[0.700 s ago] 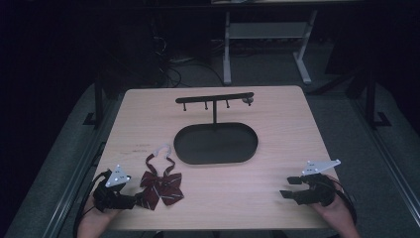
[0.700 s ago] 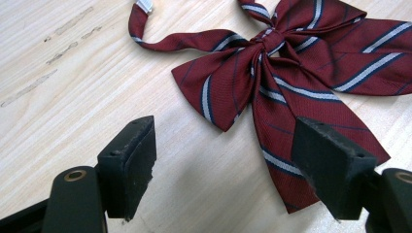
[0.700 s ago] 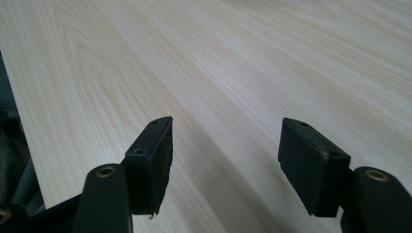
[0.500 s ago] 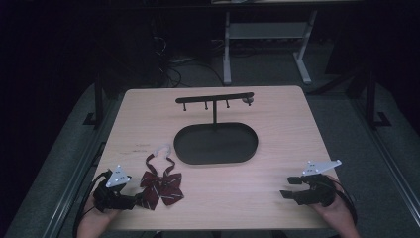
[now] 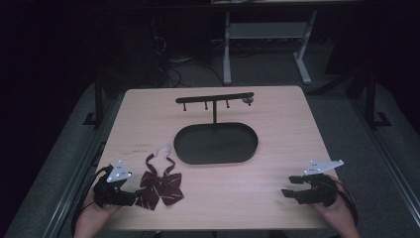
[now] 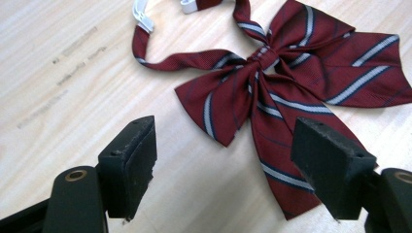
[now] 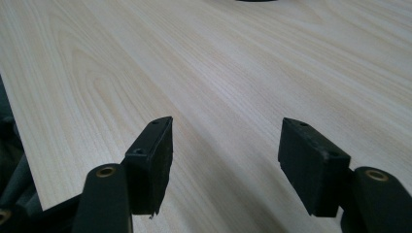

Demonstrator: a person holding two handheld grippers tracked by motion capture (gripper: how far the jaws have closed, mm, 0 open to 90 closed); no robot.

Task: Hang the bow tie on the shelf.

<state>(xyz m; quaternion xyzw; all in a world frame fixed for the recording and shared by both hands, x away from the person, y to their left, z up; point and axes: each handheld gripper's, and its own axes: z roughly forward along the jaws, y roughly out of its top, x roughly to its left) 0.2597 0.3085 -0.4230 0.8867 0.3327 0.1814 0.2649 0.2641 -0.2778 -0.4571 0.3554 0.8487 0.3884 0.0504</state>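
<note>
My left gripper (image 6: 221, 165) stands spread wide, holding nothing, its jaws straddling the near edge of the bow tie (image 6: 291, 92). The bow tie lies flat on the table (image 5: 277, 163), just ahead of that gripper, its wings running crosswise to the jaws. My right gripper (image 7: 226, 162) (also spread, nothing in it) sits well away from the bow tie.

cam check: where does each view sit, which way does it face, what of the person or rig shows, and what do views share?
High view: above the person's side, facing forward and down on the table; both hands, left gripper and right gripper at the bottom.
Left gripper view: on the left gripper, along its open jaws, onto the bow tie.
Right gripper view: on the right gripper, along open jaws, across bare table.
Shared: bow tie in the high and left gripper views; the tabletop in all.
</note>
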